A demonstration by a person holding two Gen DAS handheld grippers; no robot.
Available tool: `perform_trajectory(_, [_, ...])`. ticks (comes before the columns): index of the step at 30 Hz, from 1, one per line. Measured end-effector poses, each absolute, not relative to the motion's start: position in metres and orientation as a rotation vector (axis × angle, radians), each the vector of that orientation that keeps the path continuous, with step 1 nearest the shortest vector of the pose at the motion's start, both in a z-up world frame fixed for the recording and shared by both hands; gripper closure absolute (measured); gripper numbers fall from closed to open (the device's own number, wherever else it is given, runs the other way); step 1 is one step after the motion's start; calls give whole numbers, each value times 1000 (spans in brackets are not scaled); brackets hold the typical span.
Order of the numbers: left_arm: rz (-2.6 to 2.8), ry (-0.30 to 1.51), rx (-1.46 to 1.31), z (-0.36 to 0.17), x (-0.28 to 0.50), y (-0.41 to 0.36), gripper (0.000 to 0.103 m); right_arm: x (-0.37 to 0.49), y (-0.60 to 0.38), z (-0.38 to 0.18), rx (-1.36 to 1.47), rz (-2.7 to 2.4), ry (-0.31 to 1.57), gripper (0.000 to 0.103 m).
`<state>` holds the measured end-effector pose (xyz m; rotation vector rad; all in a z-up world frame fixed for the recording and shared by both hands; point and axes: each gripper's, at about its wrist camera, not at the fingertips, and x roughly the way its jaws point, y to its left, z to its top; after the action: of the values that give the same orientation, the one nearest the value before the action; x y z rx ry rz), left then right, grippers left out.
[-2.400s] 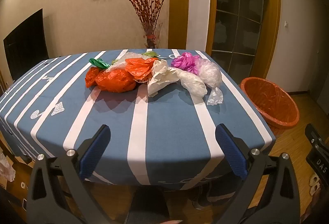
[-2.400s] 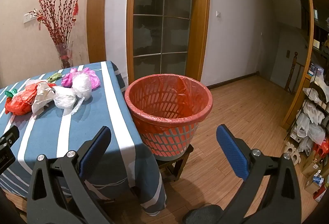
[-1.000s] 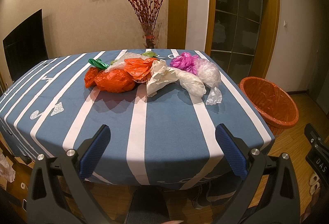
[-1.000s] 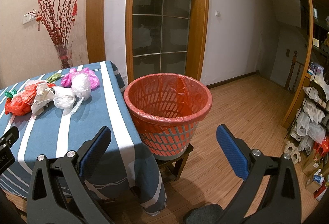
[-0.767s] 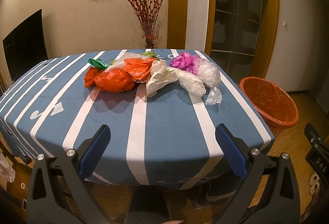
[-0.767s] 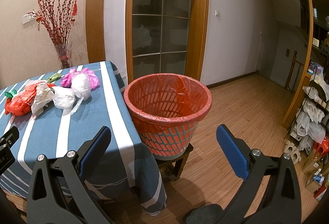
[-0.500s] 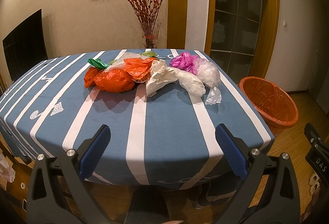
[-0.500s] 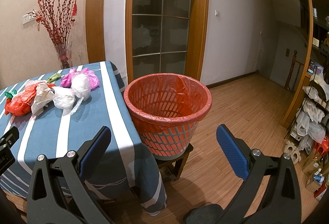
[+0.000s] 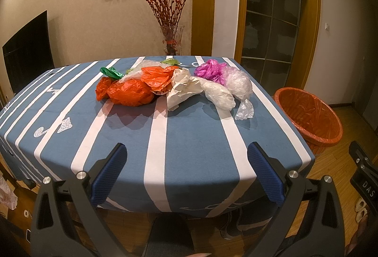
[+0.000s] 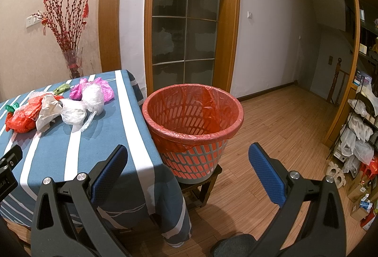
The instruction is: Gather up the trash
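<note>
The left gripper (image 9: 185,174) is hanging wide open and holding nothing, just off the near edge of the table (image 9: 193,139). Bare striped cloth is lying ahead; the crumpled bags (image 9: 165,84) are sitting at 12 o'clock. The right gripper (image 10: 187,172), equally spread and unloaded, is facing the lined basket (image 10: 193,124) at 12 o'clock, beside the table's corner.

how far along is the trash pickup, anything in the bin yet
Nothing looks done: the red-lined bin shows only its liner inside. Nothing is in hand either; the left gripper and right gripper are both open and empty. All the crumpled plastic bags are left to collect from the striped table.
</note>
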<state>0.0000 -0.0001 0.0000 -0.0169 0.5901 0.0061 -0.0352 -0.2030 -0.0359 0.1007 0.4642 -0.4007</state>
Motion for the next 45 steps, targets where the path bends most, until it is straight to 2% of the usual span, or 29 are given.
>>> perform_trajectory(33, [19,600,-20,-1,0,3,4,-27,-203,-39,102,-396,481,2])
perform_trajectory(45, [61,666,-99,-17,37,45,4,7,-191,-43,90,-315,528,2])
